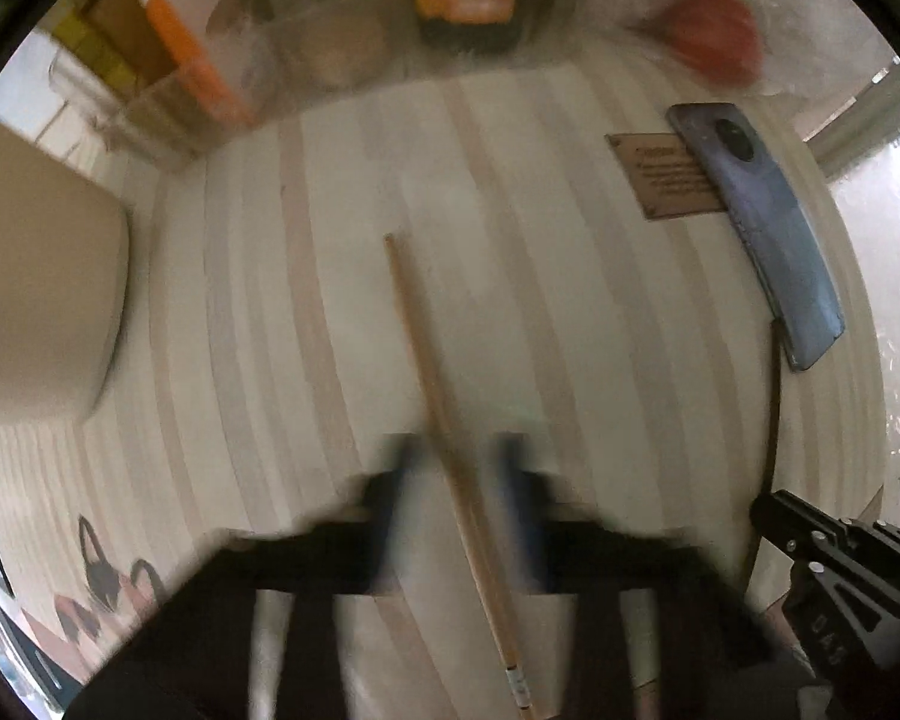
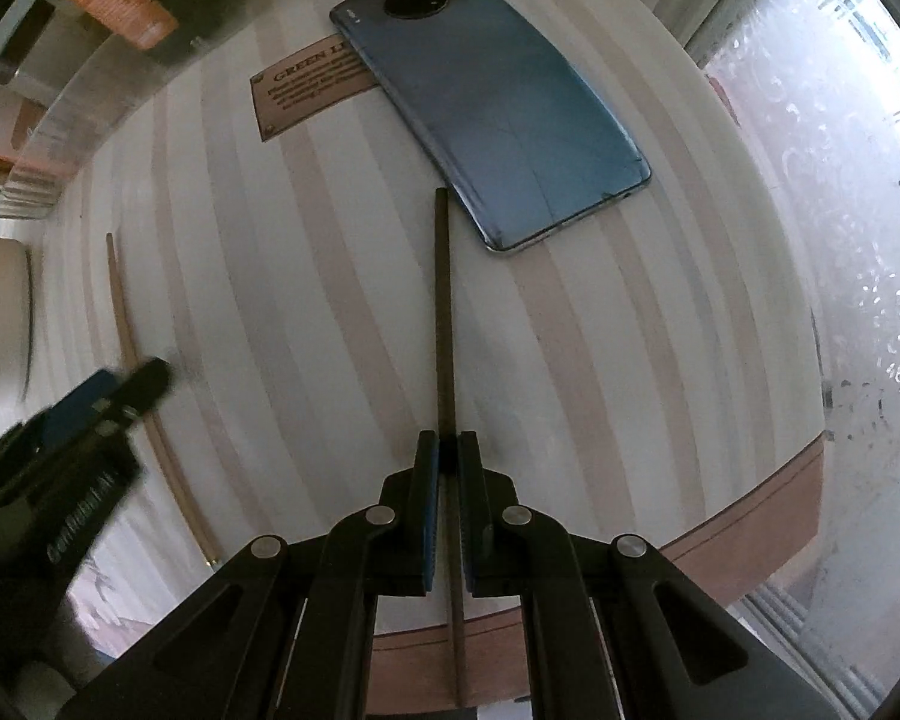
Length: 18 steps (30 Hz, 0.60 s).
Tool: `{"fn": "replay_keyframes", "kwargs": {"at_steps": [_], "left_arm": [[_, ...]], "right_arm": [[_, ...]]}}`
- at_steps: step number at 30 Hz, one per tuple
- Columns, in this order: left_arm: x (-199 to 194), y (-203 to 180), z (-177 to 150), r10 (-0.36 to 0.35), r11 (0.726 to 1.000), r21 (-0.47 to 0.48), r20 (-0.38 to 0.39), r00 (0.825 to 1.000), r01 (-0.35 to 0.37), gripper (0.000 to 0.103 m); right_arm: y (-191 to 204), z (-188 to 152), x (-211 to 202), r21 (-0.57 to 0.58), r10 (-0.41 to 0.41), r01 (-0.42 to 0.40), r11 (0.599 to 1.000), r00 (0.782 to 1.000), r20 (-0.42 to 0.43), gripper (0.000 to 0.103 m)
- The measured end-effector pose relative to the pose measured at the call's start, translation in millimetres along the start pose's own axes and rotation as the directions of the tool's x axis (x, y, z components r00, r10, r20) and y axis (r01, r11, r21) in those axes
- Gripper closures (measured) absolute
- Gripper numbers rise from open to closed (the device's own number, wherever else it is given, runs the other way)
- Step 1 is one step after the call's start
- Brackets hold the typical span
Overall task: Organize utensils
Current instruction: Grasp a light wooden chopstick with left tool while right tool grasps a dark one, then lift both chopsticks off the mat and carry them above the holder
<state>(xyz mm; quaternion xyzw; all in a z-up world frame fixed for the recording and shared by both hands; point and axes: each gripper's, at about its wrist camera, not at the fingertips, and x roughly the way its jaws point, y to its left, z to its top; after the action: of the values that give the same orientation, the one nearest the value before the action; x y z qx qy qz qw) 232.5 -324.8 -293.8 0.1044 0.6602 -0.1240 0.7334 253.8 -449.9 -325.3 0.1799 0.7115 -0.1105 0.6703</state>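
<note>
On the striped board (image 2: 306, 276), each gripper clamps a chopstick: right (image 2: 448, 450) dark, left (image 1: 459, 456) pale, phone (image 2: 492, 114) near.

Home: striped tabletop (image 2: 306, 312), phone (image 2: 498, 120)

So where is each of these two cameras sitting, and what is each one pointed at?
Left wrist view: on the left gripper, facing down at the striped table; its blurred fingers straddle a light chopstick.
Right wrist view: on the right gripper, facing down too; its jaws clamp a dark chopstick just short of the phone.
Shared: table, phone, brown plaque, light chopstick; each also catches the other gripper at its edge.
</note>
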Motion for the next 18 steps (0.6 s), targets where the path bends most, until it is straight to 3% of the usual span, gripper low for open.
{"fn": "replay_keyframes", "kwargs": {"at_steps": [3,7,12,18], "left_arm": [[-3,2,0,0.006,1.0,0.01,0.005,1.0,-0.006,0.099],[-11,34,-15,0.013,1.0,0.003,0.016,1.0,-0.013,0.099],[-18,86,-66,0.042,0.999,-0.023,0.021,0.999,-0.041,0.099],[-22,153,-133,0.064,0.986,-0.15,-0.015,0.998,-0.066,0.099]], "right_arm": [[12,-4,0,-0.004,0.0,0.0,1.0,1.0,0.003,0.097],[33,-9,0,-0.02,0.029,-0.028,0.999,1.0,0.001,0.097],[73,-26,-1,-0.094,0.073,-0.073,0.993,0.997,0.001,0.097],[149,-49,5,-0.233,0.107,-0.111,0.966,0.994,-0.027,0.097]]}}
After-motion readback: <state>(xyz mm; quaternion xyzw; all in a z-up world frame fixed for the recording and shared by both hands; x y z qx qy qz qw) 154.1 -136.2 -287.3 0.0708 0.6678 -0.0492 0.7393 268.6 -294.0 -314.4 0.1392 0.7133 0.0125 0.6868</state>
